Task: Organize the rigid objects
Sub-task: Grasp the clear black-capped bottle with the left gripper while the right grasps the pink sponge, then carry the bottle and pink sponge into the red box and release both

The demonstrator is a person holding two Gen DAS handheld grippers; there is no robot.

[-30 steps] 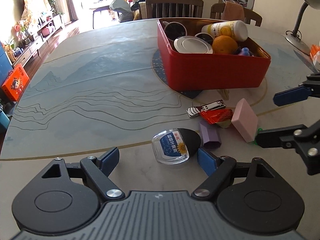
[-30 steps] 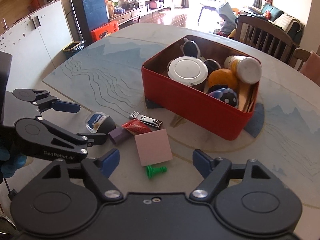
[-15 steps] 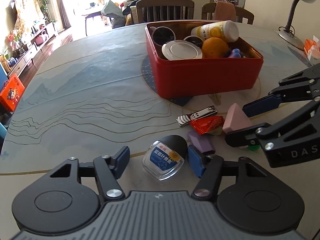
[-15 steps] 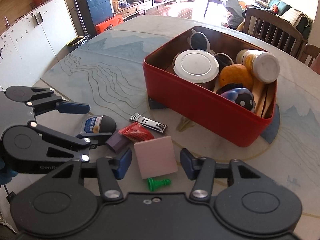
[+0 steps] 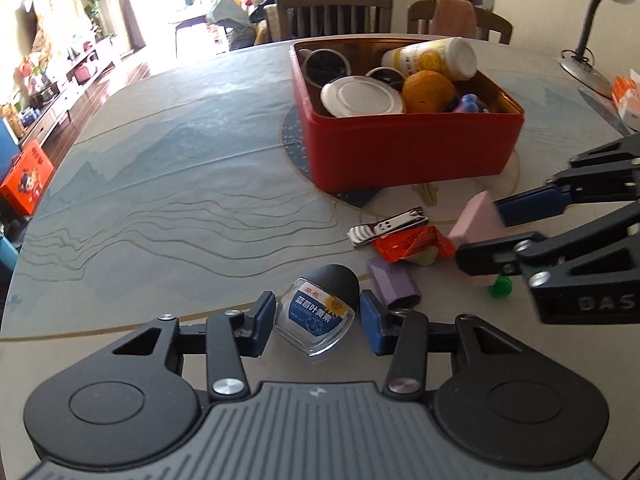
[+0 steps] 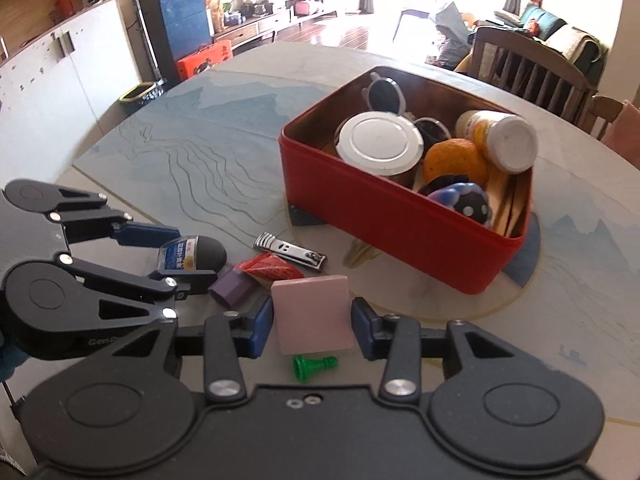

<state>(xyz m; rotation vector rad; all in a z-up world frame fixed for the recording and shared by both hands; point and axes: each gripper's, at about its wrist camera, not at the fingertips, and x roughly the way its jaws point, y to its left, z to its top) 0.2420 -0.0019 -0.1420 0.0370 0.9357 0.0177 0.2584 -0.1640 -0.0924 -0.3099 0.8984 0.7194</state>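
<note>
Left tongs [image 5: 317,322] with jaws just closed inward around a small clear bottle [image 5: 320,312] with a black cap and blue label, lying on its side on the surface [image 5: 180,184]; the left pad appears to meet the glass, while a thin gap seems to remain at the right pad, so a firm grip cannot be confirmed. Right tongs [image 6: 313,326] likewise just narrowed onto a pink block [image 6: 311,312], both blue pads meeting its side edges. Near the block lies a green pawn-shaped piece [image 6: 312,366]; to its left, a purple block [image 6: 232,288], a red wrapper [image 6: 270,268] and a nail clipper [image 6: 290,257], all loose on the surface between the two tongs and the red box [image 6: 384,236]. The box stands farther back on a dark round mat and holds a white-lidded can [image 6: 380,142], an orange [image 6: 456,162], a yellow bottle with a white cap [image 6: 500,140], sunglasses [image 6: 384,96] and a dark spotted toy [image 6: 466,200]. A desk lamp [image 5: 600,20] stands at the far right edge in the left wrist view.
</note>
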